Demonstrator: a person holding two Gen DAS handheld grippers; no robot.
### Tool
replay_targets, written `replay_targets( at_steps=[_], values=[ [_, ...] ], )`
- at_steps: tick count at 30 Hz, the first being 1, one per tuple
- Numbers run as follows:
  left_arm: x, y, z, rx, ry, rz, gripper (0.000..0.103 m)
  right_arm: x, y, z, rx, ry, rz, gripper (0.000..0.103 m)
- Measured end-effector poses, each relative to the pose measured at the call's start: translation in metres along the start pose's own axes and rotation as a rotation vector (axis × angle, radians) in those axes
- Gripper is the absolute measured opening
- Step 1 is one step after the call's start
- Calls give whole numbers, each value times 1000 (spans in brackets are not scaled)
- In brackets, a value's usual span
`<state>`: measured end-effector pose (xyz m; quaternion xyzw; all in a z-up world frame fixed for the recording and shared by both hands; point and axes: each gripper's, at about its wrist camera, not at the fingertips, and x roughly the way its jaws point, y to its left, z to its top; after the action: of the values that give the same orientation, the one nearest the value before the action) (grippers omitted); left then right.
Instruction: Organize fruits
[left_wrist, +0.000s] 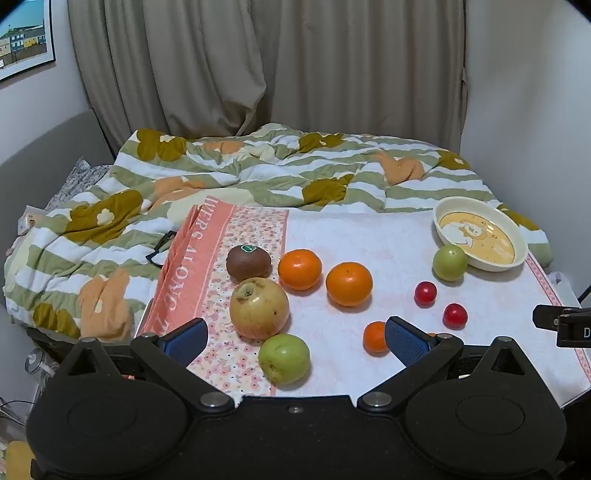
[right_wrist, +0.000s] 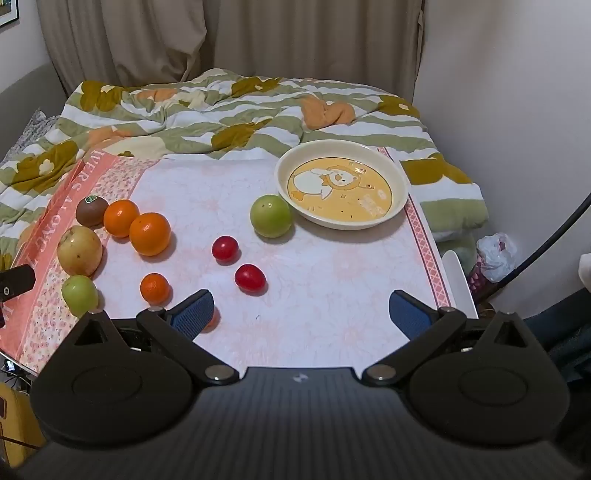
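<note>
Left gripper (left_wrist: 295, 338): blue ribbed pads spread wide, nothing between them but a green apple (left_wrist: 283, 358) lying on the cloth below. Right gripper (right_wrist: 301, 315): pads likewise spread wide, holding nothing, over bare tablecloth (right_wrist: 332, 266).

Fruits lie loose on the pale pink tablecloth, none in the bowl (right_wrist: 400, 199). The bowl is shallow, glossy, cream-rimmed, with a yellow cartoon print inside; it sits at the far right corner. A second green apple (right_wrist: 270, 215) rests against its near rim.

Left cluster, on the floral border: fuzzy brown kiwi (left_wrist: 248, 261) with a green sticker, a blemished yellow pear-like fruit (left_wrist: 259, 308) just in front of it, two smooth oranges (left_wrist: 300, 268) (left_wrist: 349, 283) side by side to the right. Two glossy cherry tomatoes (right_wrist: 225, 248) (right_wrist: 250, 277) lie mid-cloth, apart from each other. A small mandarin (right_wrist: 154, 287) lies nearer the front.

Only the right wrist view shows a second small orange fruit (right_wrist: 212, 321) mostly hidden behind the right gripper's left pad, and a plastic bag (right_wrist: 496, 254) on the floor. Only the left wrist view shows a framed picture (left_wrist: 26, 38) on the wall and black spectacles (left_wrist: 160, 247) on the quilt (left_wrist: 221, 177), which is striped and rumpled.
</note>
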<state>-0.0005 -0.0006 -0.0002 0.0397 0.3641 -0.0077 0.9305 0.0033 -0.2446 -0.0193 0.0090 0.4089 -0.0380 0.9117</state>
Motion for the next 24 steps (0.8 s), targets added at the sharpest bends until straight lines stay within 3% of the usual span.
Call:
replay_targets(
  at_steps=[24],
  values=[
    [-8, -2, 2, -16, -16, -20, 103, -7, 6, -4, 1, 3, 2, 103]
  ],
)
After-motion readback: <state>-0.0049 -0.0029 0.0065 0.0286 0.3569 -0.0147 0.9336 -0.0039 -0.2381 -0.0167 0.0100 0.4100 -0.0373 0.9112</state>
